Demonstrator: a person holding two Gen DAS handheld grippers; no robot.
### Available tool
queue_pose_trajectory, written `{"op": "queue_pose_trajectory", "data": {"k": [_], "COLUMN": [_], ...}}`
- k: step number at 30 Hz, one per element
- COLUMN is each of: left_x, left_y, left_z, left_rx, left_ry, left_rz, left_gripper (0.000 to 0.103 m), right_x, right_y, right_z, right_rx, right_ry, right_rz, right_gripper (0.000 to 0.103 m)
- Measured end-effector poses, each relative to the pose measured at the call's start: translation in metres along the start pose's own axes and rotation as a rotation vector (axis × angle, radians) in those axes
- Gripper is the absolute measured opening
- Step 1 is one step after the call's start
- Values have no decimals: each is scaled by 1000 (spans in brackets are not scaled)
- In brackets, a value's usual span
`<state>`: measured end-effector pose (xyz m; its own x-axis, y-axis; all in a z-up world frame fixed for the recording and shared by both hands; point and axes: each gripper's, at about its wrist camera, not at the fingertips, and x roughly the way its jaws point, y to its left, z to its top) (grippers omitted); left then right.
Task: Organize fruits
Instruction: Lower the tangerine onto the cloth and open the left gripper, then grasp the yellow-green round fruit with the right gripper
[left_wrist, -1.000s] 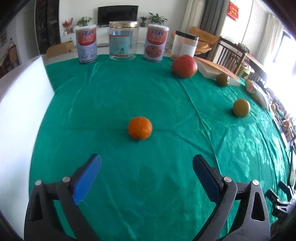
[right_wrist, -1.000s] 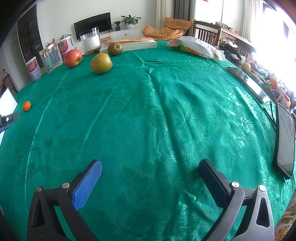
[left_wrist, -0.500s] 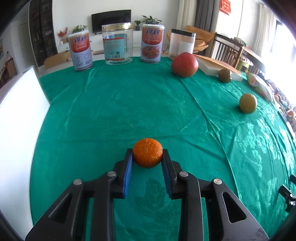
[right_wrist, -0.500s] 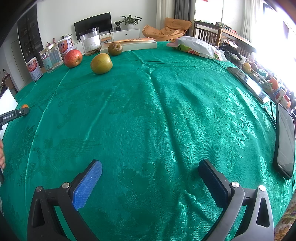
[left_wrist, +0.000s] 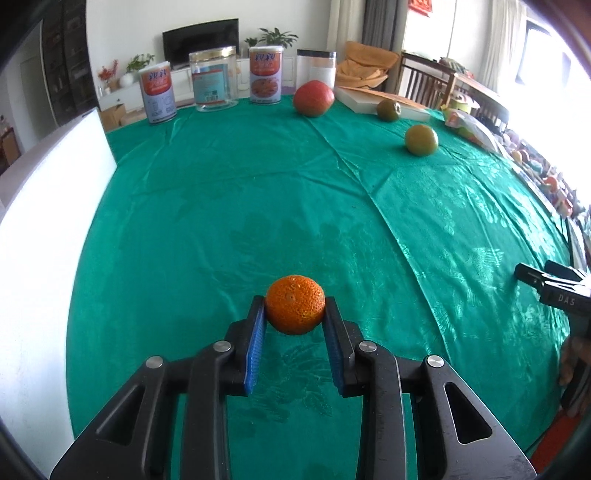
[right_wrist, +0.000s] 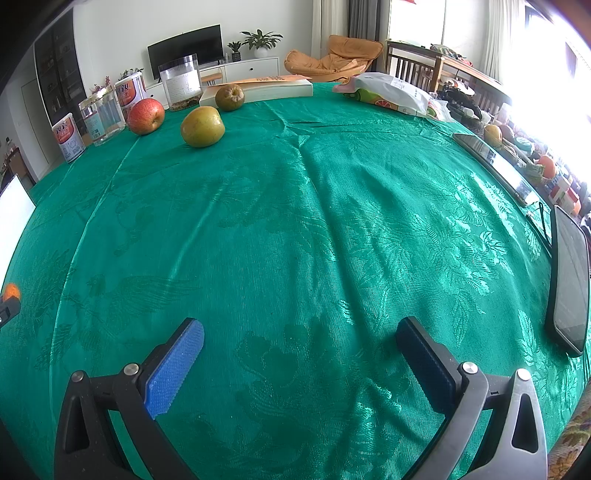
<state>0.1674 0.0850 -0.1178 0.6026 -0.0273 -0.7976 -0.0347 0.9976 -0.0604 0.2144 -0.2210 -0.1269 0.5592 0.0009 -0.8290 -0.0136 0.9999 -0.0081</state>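
My left gripper (left_wrist: 294, 314) is shut on a small orange tangerine (left_wrist: 294, 309), held between the blue pads above the green tablecloth (left_wrist: 258, 206). A red apple (left_wrist: 313, 98), a brownish pear (left_wrist: 388, 110) and a green-yellow pear (left_wrist: 421, 140) lie at the far right of the table. My right gripper (right_wrist: 300, 347) is open and empty over bare cloth (right_wrist: 314, 229). In the right wrist view the apple (right_wrist: 145, 115), the yellow-green pear (right_wrist: 202, 126) and the brown pear (right_wrist: 229, 97) sit far back left, and the tangerine (right_wrist: 11, 291) shows at the left edge.
Two tins (left_wrist: 158, 96) and clear jars (left_wrist: 213, 84) stand along the far edge. A white board (left_wrist: 40, 236) stands at the left. A book (right_wrist: 269, 88), a snack bag (right_wrist: 388, 94) and a dark tablet (right_wrist: 569, 288) lie on the right side.
My left gripper moved up to the tangerine, closed on it, and now carries it toward the right. The right gripper has not moved.
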Motion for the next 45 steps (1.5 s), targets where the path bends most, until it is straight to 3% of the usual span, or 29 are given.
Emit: {"op": "queue_pose_trajectory", "data": {"k": [1, 2, 3, 5, 12, 20, 22, 24, 27, 30, 37, 38, 39, 41, 45], "left_x": [3, 5, 8, 10, 13, 14, 14, 14, 14, 14, 14, 14, 14, 14, 14], "left_y": [1, 2, 2, 1, 9, 9, 10, 10, 10, 10, 9, 9, 9, 10, 10], "left_z": [-1, -1, -3, -7, -9, -9, -9, -9, -9, -9, -9, -9, -9, -9, -9], "left_rx": [-9, -9, -5, 9, -33, -33, -33, -33, -33, -33, -34, -34, -34, -34, -34], "left_ry": [4, 4, 6, -2, 7, 9, 9, 8, 9, 9, 8, 8, 8, 8, 9], "left_rz": [6, 15, 33, 78, 88, 96, 96, 96, 96, 96, 96, 96, 96, 96, 96], "left_gripper": [34, 43, 61, 84, 95, 96, 96, 96, 96, 96, 96, 96, 96, 96, 96], "right_x": [0, 0, 0, 0, 0, 0, 4, 8, 4, 19, 84, 91, 98, 103, 86], "right_y": [0, 0, 0, 0, 0, 0, 1, 1, 14, 51, 110, 114, 116, 116, 97], "right_z": [0, 0, 0, 0, 0, 1, 10, 29, 66, 108, 178, 181, 182, 182, 164], "right_rx": [0, 0, 0, 0, 0, -3, -25, -14, -17, -107, -196, -201, -206, -203, -137], "right_ry": [0, 0, 0, 0, 0, 4, 52, 73, -14, -57, -47, -32, -6, 17, 8], "right_rz": [0, 0, 0, 0, 0, 1, 14, 62, 115, 160, 95, 95, 97, 88, 154], "right_gripper": [103, 103, 103, 103, 103, 103, 103, 103, 103, 103, 96, 88, 69, 53, 52]}}
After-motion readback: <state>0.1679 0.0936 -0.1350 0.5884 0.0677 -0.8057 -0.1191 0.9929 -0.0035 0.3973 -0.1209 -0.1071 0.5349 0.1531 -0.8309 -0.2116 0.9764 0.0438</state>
